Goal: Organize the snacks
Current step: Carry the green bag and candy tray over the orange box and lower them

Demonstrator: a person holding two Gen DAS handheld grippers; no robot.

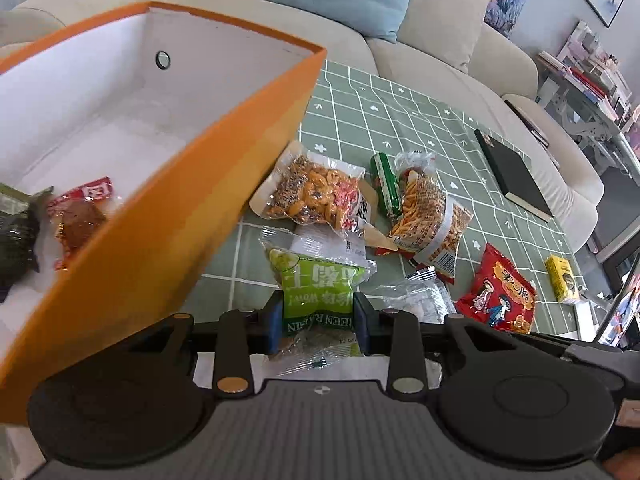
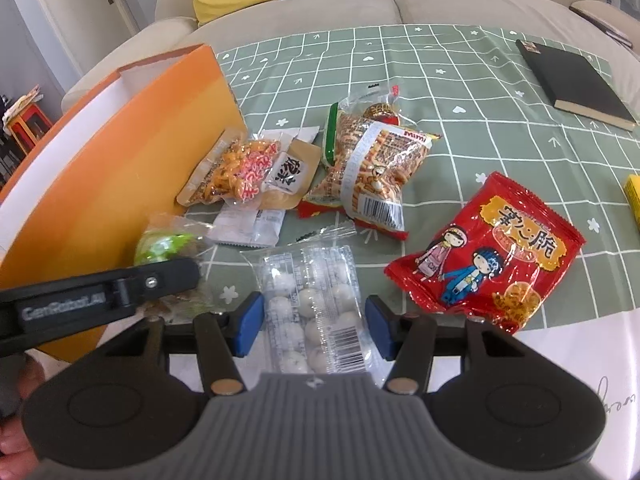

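My left gripper (image 1: 318, 306) is shut on a green raisin packet (image 1: 320, 276), held just off the green checked tablecloth (image 1: 400, 120) beside the orange box (image 1: 160, 220). The box has a white inside, where a red packet (image 1: 80, 216) and a dark green packet (image 1: 16, 232) lie. In the right wrist view, my right gripper (image 2: 314, 320) sits around a clear pack of white round candies (image 2: 312, 300) lying flat on the cloth. Its blue pads (image 2: 250, 322) touch both long edges of the pack. One finger (image 2: 168, 274) of the left gripper shows there, with the green packet (image 2: 160, 246).
Loose snacks lie right of the box (image 2: 120, 160): a nut mix bag (image 2: 236, 172), a striped stick-snack bag (image 2: 372, 168), a thin green packet (image 1: 384, 184) and a red bag (image 2: 492, 248). A black notebook (image 2: 576, 84) and a yellow carton (image 1: 562, 278) lie further right. A sofa runs behind the table.
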